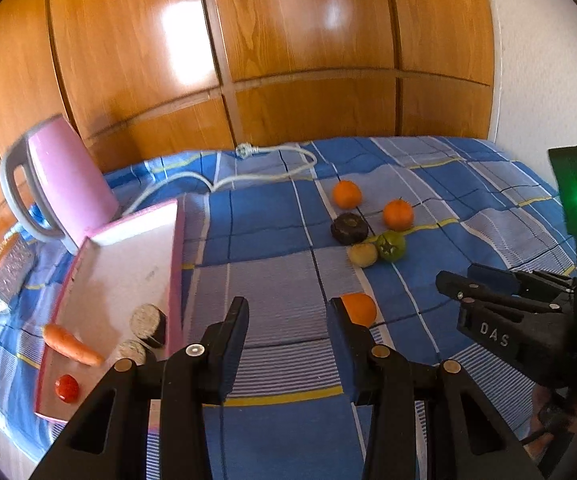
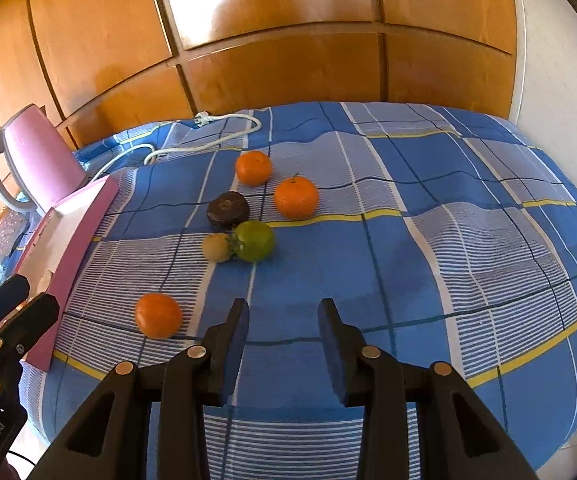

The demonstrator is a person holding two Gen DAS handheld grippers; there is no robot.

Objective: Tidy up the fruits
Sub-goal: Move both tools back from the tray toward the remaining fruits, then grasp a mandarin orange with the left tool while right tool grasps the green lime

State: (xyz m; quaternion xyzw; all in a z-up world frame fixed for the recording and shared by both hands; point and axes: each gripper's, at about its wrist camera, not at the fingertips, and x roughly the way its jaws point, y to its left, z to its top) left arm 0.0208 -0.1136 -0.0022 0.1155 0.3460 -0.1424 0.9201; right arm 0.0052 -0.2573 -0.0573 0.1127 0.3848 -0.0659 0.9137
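Both grippers, left [image 1: 288, 312] and right [image 2: 282, 314], gaped empty; the low-centre orange [image 1: 360, 309] wanted centring between fingers.

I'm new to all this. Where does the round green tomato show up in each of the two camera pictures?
Left wrist view: the round green tomato lies right of centre, in the fruit cluster on the blue checked bedspread.
Right wrist view: the tomato lies left of centre, midway up.
Shared landmark: the small yellowish round fruit touches its left side in both views.
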